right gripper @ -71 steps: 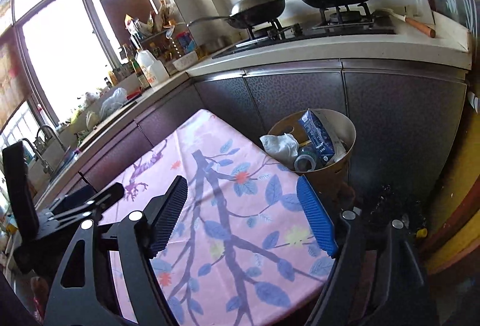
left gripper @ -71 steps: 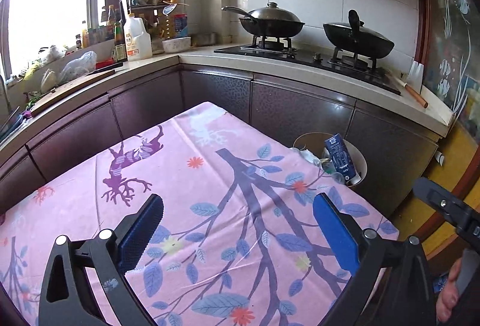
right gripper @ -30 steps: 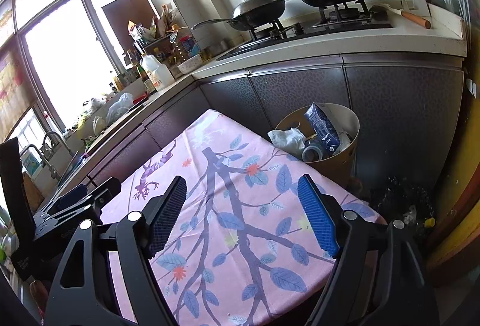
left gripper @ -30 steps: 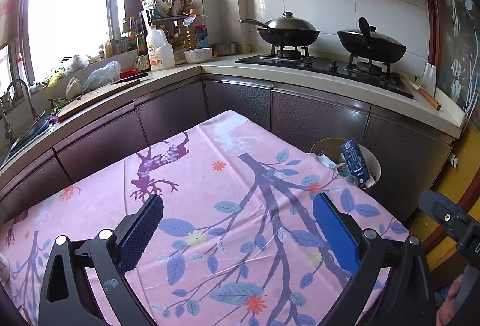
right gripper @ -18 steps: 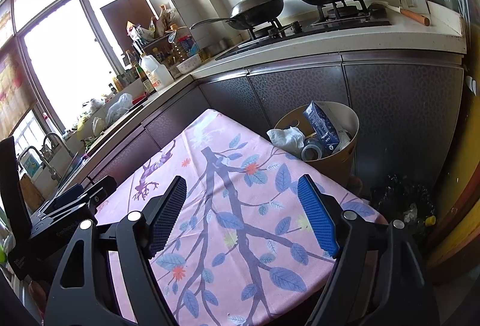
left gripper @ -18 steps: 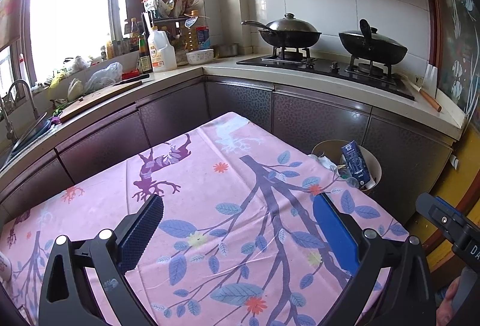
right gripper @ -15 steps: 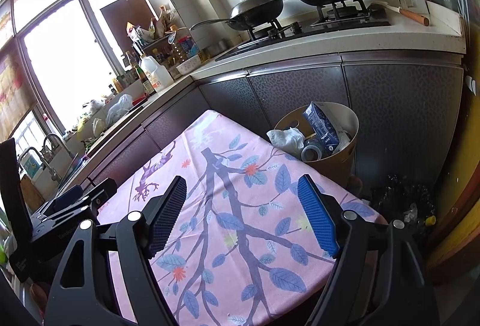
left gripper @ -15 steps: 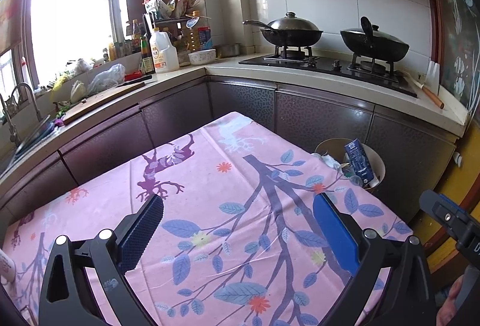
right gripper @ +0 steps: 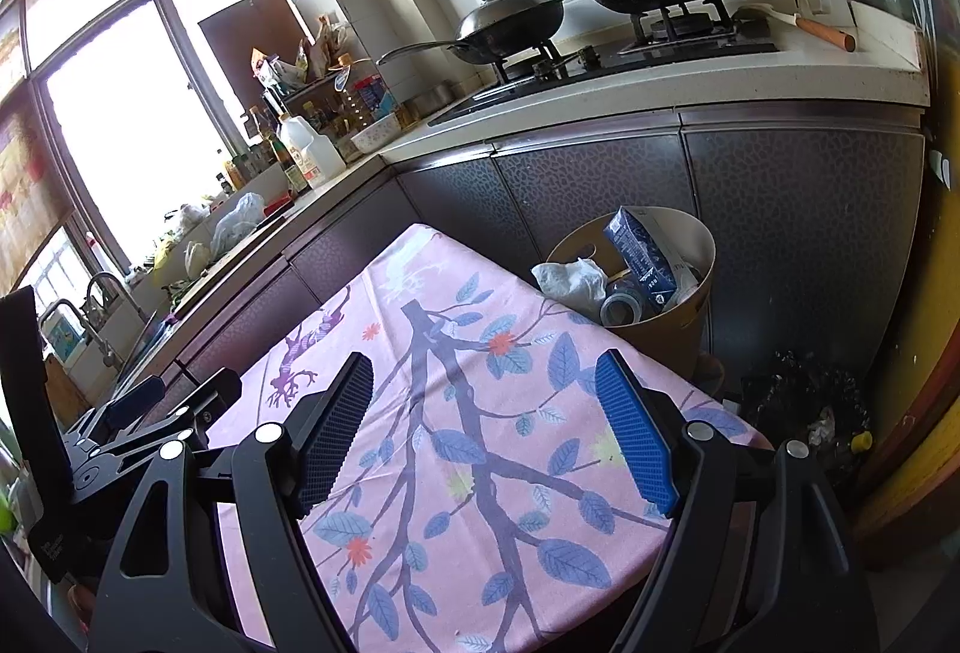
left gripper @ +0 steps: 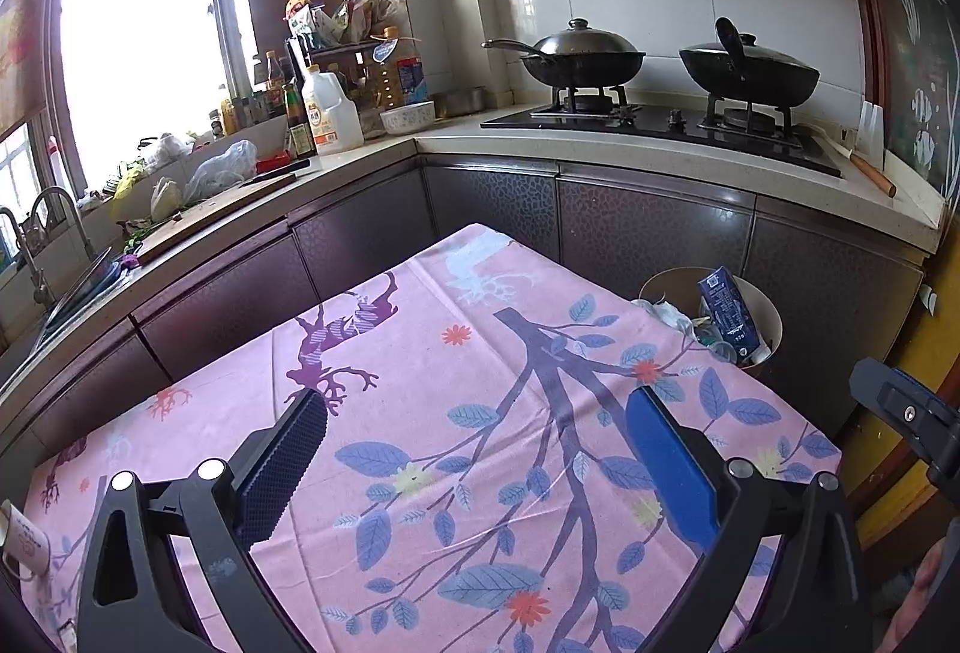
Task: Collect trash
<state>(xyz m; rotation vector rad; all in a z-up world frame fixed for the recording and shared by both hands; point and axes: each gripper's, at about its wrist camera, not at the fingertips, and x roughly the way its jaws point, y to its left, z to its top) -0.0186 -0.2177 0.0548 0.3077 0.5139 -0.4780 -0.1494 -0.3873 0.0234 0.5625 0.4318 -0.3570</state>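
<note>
- The left tongs (left gripper: pixel 477 464), black with blue ridged pads, are released, their jaws spread wide with nothing between them, hovering over the surface.
- The right tongs (right gripper: pixel 483 434), of the same build, are likewise released and grasp nothing, hovering above the same surface.
- The surface (left gripper: pixel 480 473) is covered by a pink cloth printed with dark branches, blue leaves and purple deer shapes; the part between both pairs of tongs carries no object.
- At the left edge of the left wrist view, part of a white mug (left gripper: pixel 24 545) lies on the cloth.
- Beyond the far right corner of the surface stands a round tan trash bin (right gripper: pixel 678 320) on the floor, against the dark cabinet fronts.
- Inside the bin a dark blue carton (right gripper: pixel 639 254) leans upright, a crumpled white tissue (right gripper: pixel 570 281) lies at the rim nearest the surface, and a roll of tape (right gripper: pixel 621 308) sits beside the carton.
- Right of the bin, on the floor, lies a black plastic bag (right gripper: pixel 804 401).
- Behind, on the pale kitchen counter (left gripper: pixel 630 149), two lidded black woks (left gripper: pixel 579 56) sit on a gas hob.
- Further left, a white plastic jug (left gripper: pixel 330 113) stands among bottles near the window.
</note>
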